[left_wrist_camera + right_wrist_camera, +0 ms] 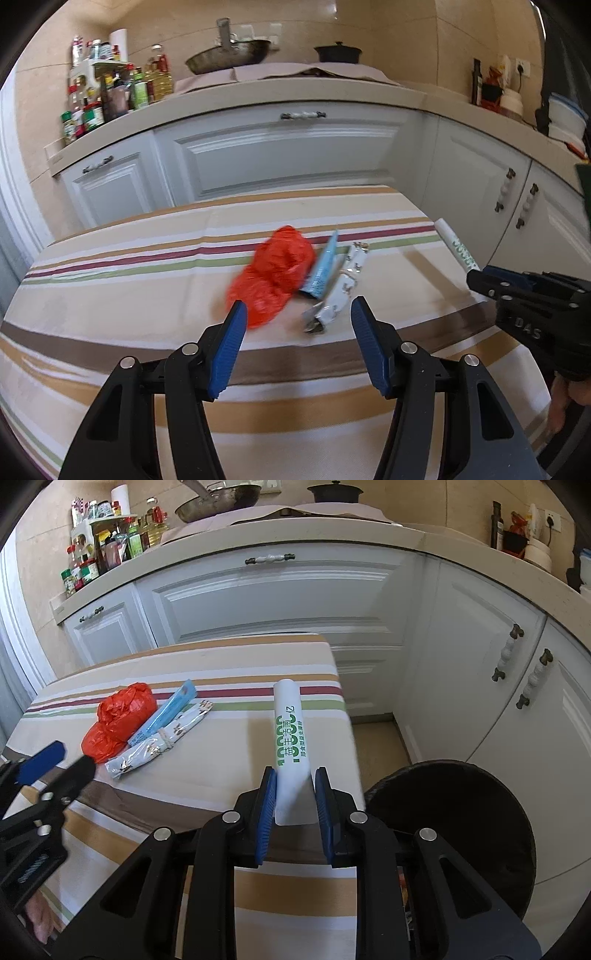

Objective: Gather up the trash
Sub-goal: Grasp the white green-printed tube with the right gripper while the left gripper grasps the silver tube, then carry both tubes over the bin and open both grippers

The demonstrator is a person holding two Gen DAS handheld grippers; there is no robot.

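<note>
Left wrist view, left to right: left claw (297,332) spread wide, empty, hovering low over the striped table (110,288). Red plastic bag (275,273) at frame centre, blue wrapper (323,267) touching its right side, silver patterned wrapper (341,291) just right of that. All three overlap, so closing here could catch two pieces at once or push the bag away; thin crumpled plastic may slip out of the pads.

Right wrist view: right claw (294,805) at lower centre pinching the near end of a white tube pack (290,734) with green print; the far end sticks forward over the table. End grip, so the pack could pivot or slide out. Black bin (454,834) at lower right, off the table edge; early release likely drops the pack on the floor.
</note>
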